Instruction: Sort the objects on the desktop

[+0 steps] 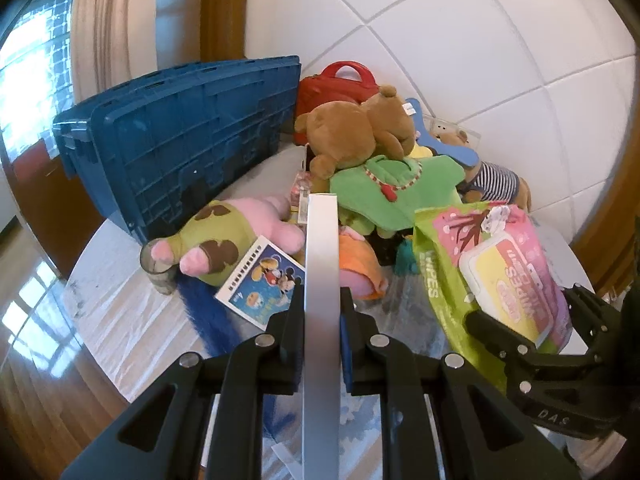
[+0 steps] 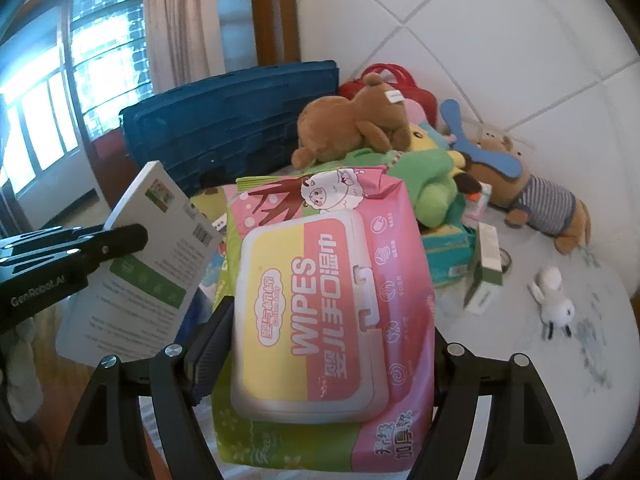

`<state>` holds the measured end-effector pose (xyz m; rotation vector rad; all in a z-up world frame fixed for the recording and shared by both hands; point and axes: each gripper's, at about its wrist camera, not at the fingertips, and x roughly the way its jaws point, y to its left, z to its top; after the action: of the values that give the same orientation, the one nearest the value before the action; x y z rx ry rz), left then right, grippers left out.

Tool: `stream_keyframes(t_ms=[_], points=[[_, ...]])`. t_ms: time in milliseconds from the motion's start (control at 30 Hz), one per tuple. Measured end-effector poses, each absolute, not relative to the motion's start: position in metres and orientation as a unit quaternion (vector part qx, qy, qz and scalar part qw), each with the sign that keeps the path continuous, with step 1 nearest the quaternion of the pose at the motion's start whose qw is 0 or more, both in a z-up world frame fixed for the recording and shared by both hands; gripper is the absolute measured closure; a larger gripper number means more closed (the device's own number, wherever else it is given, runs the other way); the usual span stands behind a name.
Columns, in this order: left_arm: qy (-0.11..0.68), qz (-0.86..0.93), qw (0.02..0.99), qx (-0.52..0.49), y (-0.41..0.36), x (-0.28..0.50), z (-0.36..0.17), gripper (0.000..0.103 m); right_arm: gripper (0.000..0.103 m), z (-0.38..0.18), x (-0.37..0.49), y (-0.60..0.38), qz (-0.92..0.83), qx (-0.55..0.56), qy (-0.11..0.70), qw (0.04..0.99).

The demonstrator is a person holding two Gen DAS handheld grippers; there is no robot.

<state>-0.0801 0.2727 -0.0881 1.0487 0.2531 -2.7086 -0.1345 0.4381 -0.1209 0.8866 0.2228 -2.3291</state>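
Holding one item in each hand, you are in the carry stage of the sort: both things are lifted off the desk point(image 2: 600, 360) and neither has been set down yet. Your left gripper point(image 1: 320, 312) has its fingers pinched narrow on the edge of a thin white box point(image 1: 320, 280), which stands edge-on toward that camera; from the right wrist view its printed back panel shows, tilted up and to the left. Your right gripper point(image 2: 332, 344) has its fingers spread wide around a pink and green wipes pack point(image 2: 320, 300), the pads pressing its two sides, lid facing up.

Behind both items the pile is unsorted: a brown teddy bear point(image 1: 360, 128) lies on a green plush point(image 1: 392, 188), a pink plush point(image 1: 240, 236) rests beside a blue crate point(image 1: 180, 140) that stands tipped on its side, and a small white toy point(image 2: 556, 300) lies apart on the bare desk.

My guess is that the next move calls for a drop spot for each item; the crate's opening is not visible from here, so you cannot count on it as it stands. The wipes pack is soft and bulky, so keep the squeeze steady while you carry.
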Motion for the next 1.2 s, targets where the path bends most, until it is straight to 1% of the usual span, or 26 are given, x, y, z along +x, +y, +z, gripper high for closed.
stream_keyframes(t_ms=[367,700,967,1200], points=[[0.088,-0.928,0.136,0.336,0.238,-0.095,-0.063,0.089,0.027,-0.098,-0.159,0.402,-0.881,0.315,0.094,0.339],[0.068,-0.941,0.116,0.310,0.165,-0.107,-0.037,0.089,0.027,-0.077,-0.163,0.332,-0.892,0.289,0.091,0.336],[0.038,-0.962,0.091,0.256,0.096,-0.127,0.021,0.089,0.027,-0.043,-0.170,0.263,-0.916,0.251,0.059,0.307],[0.051,-0.971,0.117,0.201,0.029,-0.149,0.071,0.089,0.026,-0.004,-0.190,0.208,-0.920,0.210,0.044,0.328]])
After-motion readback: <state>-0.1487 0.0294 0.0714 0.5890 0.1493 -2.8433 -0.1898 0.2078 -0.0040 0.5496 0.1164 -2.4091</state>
